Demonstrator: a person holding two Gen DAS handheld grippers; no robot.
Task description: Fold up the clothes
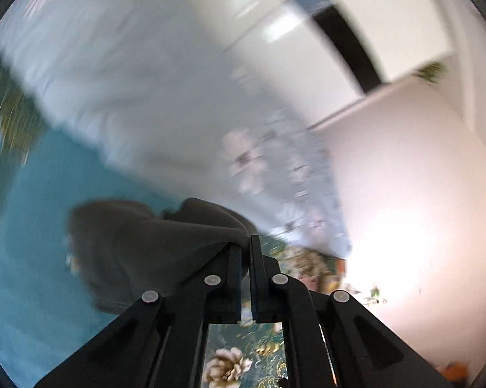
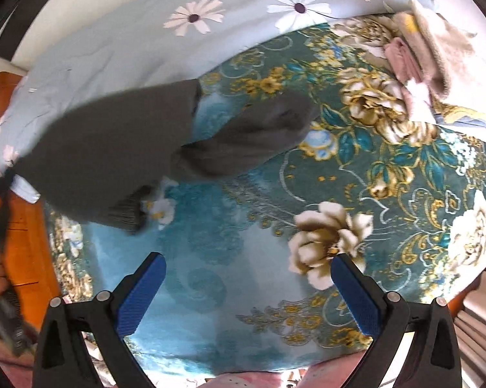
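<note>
1. Spreading under both grippers, the teal floral blanket (image 2: 356,168) is sharp in the right wrist view but smeared by blur in the left.
2. Beyond the fingers lies a daisy-print duvet (image 2: 184,22); folded towels (image 2: 437,51) appear only in the right view.
3. The dark grey garment (image 1: 139,245) hangs left of the left gripper (image 1: 246,252), which is clenched on its edge.
4. The right gripper (image 2: 247,281) is spread wide, empty, with the garment ahead and apart.

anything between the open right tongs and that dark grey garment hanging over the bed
Nothing visible. The right tongs are open over bare teal floral blanket, and the dark grey garment hangs ahead and to the left, held up by the left tongs. The folded towels sit far right, off that path.
</note>
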